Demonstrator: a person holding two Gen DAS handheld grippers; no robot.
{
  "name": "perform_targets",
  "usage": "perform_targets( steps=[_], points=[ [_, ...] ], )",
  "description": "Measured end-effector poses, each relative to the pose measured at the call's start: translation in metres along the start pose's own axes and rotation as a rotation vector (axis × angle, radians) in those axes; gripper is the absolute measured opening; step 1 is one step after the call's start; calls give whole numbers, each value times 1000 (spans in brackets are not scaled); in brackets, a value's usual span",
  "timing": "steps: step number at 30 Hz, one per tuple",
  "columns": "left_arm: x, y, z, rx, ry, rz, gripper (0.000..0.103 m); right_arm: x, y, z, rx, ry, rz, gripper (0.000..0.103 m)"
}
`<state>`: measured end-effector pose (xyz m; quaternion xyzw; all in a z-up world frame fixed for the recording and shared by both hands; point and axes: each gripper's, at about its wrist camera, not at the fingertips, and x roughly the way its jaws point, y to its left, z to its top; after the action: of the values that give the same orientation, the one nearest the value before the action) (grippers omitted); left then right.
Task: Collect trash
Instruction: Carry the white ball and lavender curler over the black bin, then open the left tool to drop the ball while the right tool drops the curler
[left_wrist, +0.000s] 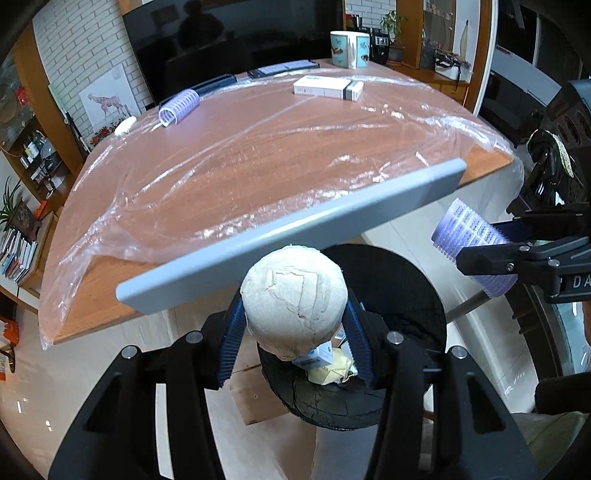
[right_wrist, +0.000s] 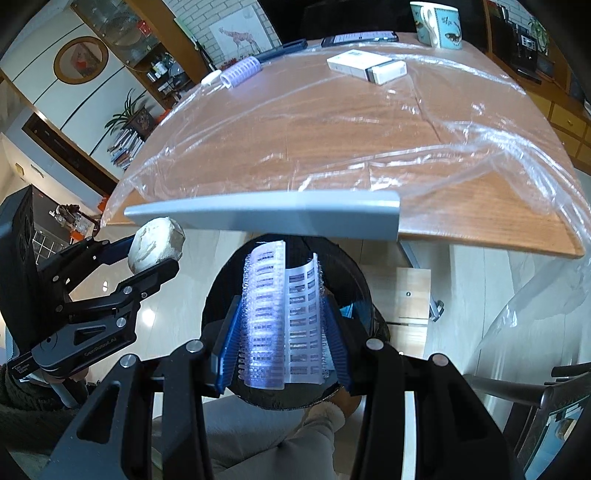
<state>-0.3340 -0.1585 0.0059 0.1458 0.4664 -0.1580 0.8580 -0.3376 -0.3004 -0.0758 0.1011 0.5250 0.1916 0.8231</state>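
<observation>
My left gripper (left_wrist: 295, 314) is shut on a crumpled ball of off-white paper (left_wrist: 293, 297), held over a black round bin (left_wrist: 406, 295) that stands on the floor below the table edge. Inside the bin lie a small blue-and-white carton (left_wrist: 317, 356) and yellowish scraps. My right gripper (right_wrist: 282, 321) is shut on a lilac hair roller (right_wrist: 282, 314), squashed flat between the blue pads, also above the black bin (right_wrist: 354, 280). In the right wrist view the left gripper (right_wrist: 157, 254) shows with its paper ball (right_wrist: 157, 243). The right gripper's roller (left_wrist: 469, 236) shows in the left wrist view.
A wooden table (left_wrist: 258, 158) under a clear plastic sheet (left_wrist: 424, 122) holds a second lilac roller (left_wrist: 179, 107), a white box (left_wrist: 328, 86), a teal mug (left_wrist: 349, 48), a phone and a dark pen case. A grey chair back (left_wrist: 295, 236) stands between bin and table.
</observation>
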Motion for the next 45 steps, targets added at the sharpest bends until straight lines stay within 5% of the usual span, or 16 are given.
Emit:
perform_targets(
  steps=[45],
  points=[
    [78,-16,-29,89,207,-21,52,88,-6,-13,3,191,-66,43]
  ],
)
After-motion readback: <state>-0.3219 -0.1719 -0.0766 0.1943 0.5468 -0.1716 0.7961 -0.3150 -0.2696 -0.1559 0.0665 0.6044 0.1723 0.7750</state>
